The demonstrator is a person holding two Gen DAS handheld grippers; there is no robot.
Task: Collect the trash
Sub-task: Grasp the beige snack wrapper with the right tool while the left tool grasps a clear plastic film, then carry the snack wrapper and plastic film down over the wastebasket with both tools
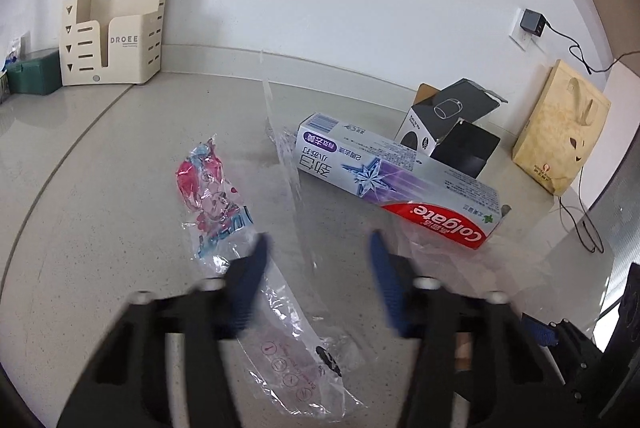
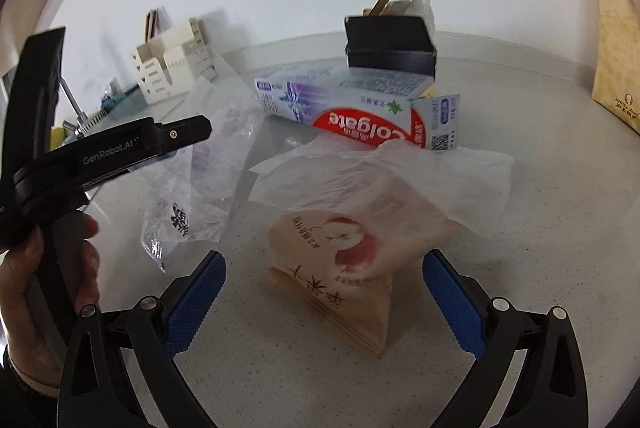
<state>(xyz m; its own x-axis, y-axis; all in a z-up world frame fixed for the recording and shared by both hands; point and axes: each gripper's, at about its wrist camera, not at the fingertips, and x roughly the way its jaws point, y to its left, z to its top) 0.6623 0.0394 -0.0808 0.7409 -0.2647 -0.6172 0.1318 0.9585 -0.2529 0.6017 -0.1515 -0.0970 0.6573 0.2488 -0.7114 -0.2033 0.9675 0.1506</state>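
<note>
The step looks like the approach to the first pick; nothing is gripped. The left gripper (image 1: 316,244) hangs with fingers apart over a clear wrapper (image 1: 296,340) on the table (image 1: 100,187); the right gripper (image 2: 324,292), also apart, straddles a beige packet (image 2: 336,268) under a thin bag (image 2: 400,171). A toothpaste box (image 1: 400,179) lies beyond. Next, probably: lower, then close on the flimsy film.

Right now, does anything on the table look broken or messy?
Yes. The black cardboard box behind the white and red Colgate toothpaste box has torn-open flaps. Crumpled clear plastic wrappers lie scattered on the grey speckled counter.
</note>
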